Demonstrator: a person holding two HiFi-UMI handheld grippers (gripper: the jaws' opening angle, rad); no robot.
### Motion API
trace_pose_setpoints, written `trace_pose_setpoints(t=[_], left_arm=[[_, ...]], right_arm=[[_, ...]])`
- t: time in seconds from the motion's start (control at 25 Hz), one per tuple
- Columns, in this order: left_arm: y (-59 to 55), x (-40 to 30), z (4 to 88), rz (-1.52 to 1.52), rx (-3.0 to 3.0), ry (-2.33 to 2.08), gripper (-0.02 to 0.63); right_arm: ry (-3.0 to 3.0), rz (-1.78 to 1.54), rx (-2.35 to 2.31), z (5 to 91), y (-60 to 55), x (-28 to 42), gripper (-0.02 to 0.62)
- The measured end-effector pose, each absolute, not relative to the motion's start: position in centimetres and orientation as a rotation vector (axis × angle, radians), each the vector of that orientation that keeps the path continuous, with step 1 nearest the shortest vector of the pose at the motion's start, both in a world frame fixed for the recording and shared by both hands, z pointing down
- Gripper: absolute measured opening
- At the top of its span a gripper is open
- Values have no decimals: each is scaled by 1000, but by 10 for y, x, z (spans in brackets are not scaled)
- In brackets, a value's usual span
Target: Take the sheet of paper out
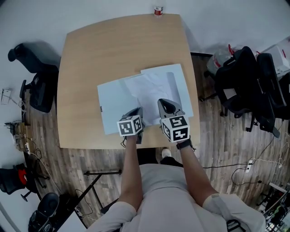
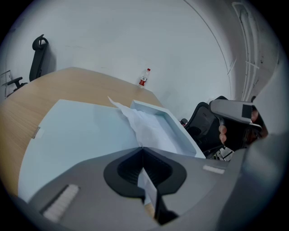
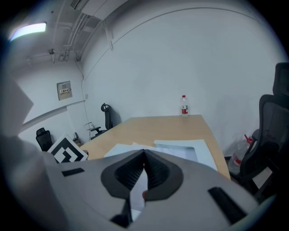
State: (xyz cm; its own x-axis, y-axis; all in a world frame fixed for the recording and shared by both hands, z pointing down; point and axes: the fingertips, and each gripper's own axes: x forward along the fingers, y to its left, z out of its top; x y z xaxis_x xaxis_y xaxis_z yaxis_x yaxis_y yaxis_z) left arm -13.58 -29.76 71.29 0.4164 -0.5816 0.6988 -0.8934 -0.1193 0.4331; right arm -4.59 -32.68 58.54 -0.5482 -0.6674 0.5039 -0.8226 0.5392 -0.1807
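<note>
From the head view, both my arms reach over the near edge of the wooden table (image 1: 118, 50). My left gripper (image 1: 136, 111) and right gripper (image 1: 165, 103) sit side by side, near each other, marker cubes toward me. Just beyond them a flat pale-blue lid (image 1: 113, 104) lies on the left and a shallow pale-blue box (image 1: 183, 79) on the right. The white, crumpled sheet of paper (image 1: 147, 88) spreads from the box across the lid's edge toward both grippers. A small red-labelled bottle (image 1: 157, 10) stands at the table's far edge, and dark office chairs (image 1: 244, 81) stand on the floor at either side. In the left gripper view my jaws are pressed together with a thin white strip of the sheet of paper (image 2: 149, 128) caught between them. Ahead, the sheet lies in folds in the box (image 2: 178, 125) and over its near rim, with the lid (image 2: 76, 135) just beside it. In the right gripper view the jaws are likewise closed, pinching a white strip (image 3: 137, 189) in the slit between them. It looks to be the same sheet, though it is dim down there. Past the jaws I see the box (image 3: 180, 146), the bottle (image 3: 184, 105) and my left gripper's marker cube (image 3: 67, 151) low on the left.
</note>
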Motion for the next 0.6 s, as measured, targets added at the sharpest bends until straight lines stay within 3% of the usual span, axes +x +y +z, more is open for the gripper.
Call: trace_pose_setpoints(t=[0.6], left_arm=[[-270, -162, 668, 412, 1849, -1423, 9]], right_arm=[[-2536, 517, 1188, 542, -298, -58, 12]])
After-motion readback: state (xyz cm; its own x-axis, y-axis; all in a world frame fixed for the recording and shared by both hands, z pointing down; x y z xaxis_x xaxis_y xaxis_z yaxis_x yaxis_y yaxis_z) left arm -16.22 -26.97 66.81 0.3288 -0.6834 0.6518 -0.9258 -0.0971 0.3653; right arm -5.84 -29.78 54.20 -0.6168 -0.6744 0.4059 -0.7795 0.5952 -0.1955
